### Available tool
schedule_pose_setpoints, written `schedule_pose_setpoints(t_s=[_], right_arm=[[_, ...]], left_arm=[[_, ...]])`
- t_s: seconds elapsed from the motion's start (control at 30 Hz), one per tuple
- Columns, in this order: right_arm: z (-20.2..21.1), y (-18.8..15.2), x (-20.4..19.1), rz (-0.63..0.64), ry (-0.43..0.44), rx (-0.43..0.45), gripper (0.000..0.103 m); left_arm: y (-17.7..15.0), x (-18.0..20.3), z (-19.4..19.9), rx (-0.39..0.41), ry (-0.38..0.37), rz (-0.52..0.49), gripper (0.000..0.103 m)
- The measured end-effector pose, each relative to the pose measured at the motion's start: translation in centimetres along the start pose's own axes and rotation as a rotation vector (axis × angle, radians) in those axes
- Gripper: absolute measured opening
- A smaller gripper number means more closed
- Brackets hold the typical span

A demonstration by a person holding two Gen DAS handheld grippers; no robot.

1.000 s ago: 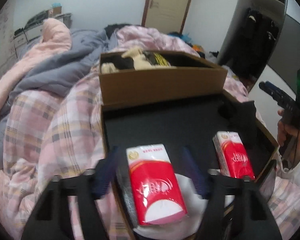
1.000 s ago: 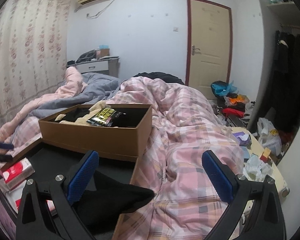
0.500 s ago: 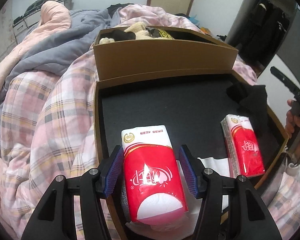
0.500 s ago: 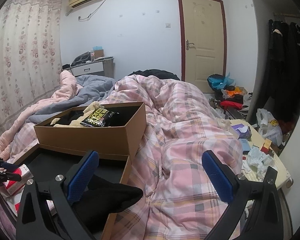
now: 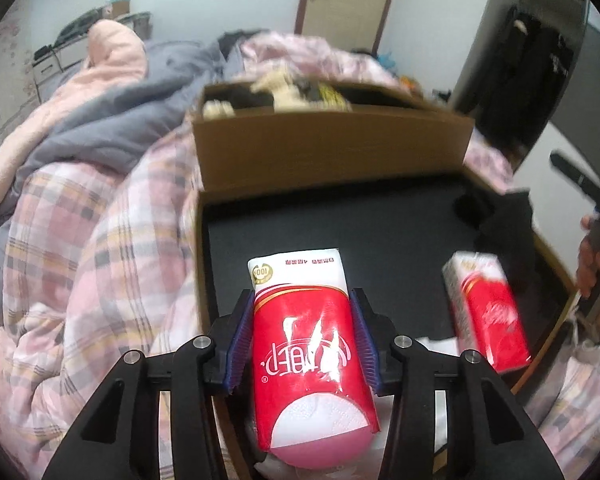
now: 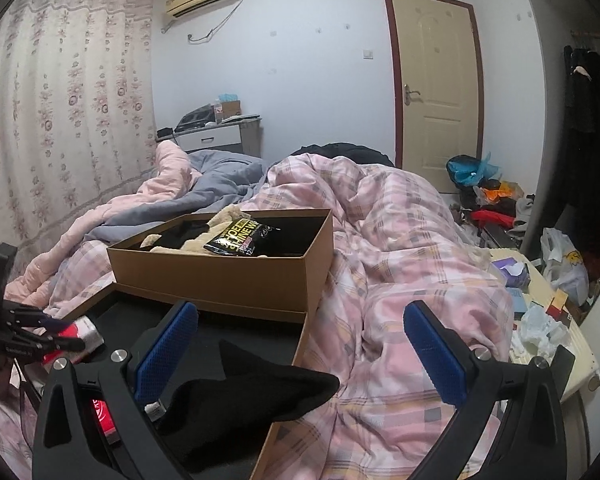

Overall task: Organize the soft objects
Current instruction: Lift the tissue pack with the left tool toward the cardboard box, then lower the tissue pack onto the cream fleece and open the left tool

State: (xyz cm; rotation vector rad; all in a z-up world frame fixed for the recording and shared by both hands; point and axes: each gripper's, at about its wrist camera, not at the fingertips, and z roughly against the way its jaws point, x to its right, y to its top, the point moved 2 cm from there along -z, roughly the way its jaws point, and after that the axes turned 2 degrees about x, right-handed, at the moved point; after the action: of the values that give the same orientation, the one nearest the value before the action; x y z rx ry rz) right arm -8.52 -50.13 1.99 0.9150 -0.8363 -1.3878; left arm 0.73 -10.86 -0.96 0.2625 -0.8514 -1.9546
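My left gripper (image 5: 302, 322) is shut on a red-and-white tissue pack (image 5: 304, 332), its blue pads pressing both sides, over the near end of a black-lined box lid (image 5: 340, 220). A second tissue pack (image 5: 486, 312) lies at the lid's right side, next to a black sock (image 5: 500, 216). Behind the lid stands a brown cardboard box (image 5: 332, 148) holding a cream plush, dark cloth and a black packet. My right gripper (image 6: 300, 344) is open over the plaid quilt; the black sock (image 6: 256, 396) lies by its left finger, not between the pads. The box (image 6: 220, 276) sits ahead on the left.
A pink plaid quilt (image 6: 400, 248) and a grey blanket (image 5: 112, 128) cover the bed around the box. White paper (image 5: 436, 348) lies under the held pack. A cluttered bedside table (image 6: 540, 304) is at the right, and bags are piled by the door.
My left gripper has closed from open onto the tissue pack and raised it a little. The right gripper has stayed open while its view shifted slightly.
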Motion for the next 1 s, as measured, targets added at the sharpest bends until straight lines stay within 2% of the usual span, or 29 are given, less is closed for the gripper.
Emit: schedule_pose_setpoints(t_s=[0.23,0.3,0.4,0.5,0.6,0.67,0.77,0.9,1.0], right_arm=[[0.1,0.1,0.2,-0.023,0.005,0.017,0.102],[0.1,0.1,0.3,-0.024,0.009,0.024,0.102],[0.0,0.2,0.2,-0.031,0.013,0.026,0.102],[0.0,0.1,0.1,-0.034,0.018,0.034,0.102],[-0.1,0.1,0.2,-0.036,0.009,0.038,0.102],[0.1,0.1,0.3,-0.042,0.006,0.056,0.102],[0.3,0.3,0.5,-0.056,0.011,0.068,0.102],[0.3,0.3,0.7,-0.066,0.015,0.069,0.102],[0.2,0.3,0.6,-0.068,0.03,0.067,0.102]], left_arm=[[3.0,-1.6,5.5,0.268,-0.083,0.11,0.043],[4.4,-1.7,6.9,0.344,-0.059,0.104,0.043],[6.8,-2.0,7.7,0.416,-0.032,0.075,0.043],[10.1,-3.0,7.1,0.444,0.001,0.069,0.043],[13.0,-4.7,5.8,0.509,0.054,0.092,0.043],[14.9,-5.8,4.5,0.522,0.048,0.107,0.043],[17.5,-6.6,2.5,0.505,-0.003,0.117,0.043],[19.9,-5.7,-1.0,0.416,0.041,0.032,0.043],[20.5,-5.8,-3.4,0.342,0.028,0.041,0.043]])
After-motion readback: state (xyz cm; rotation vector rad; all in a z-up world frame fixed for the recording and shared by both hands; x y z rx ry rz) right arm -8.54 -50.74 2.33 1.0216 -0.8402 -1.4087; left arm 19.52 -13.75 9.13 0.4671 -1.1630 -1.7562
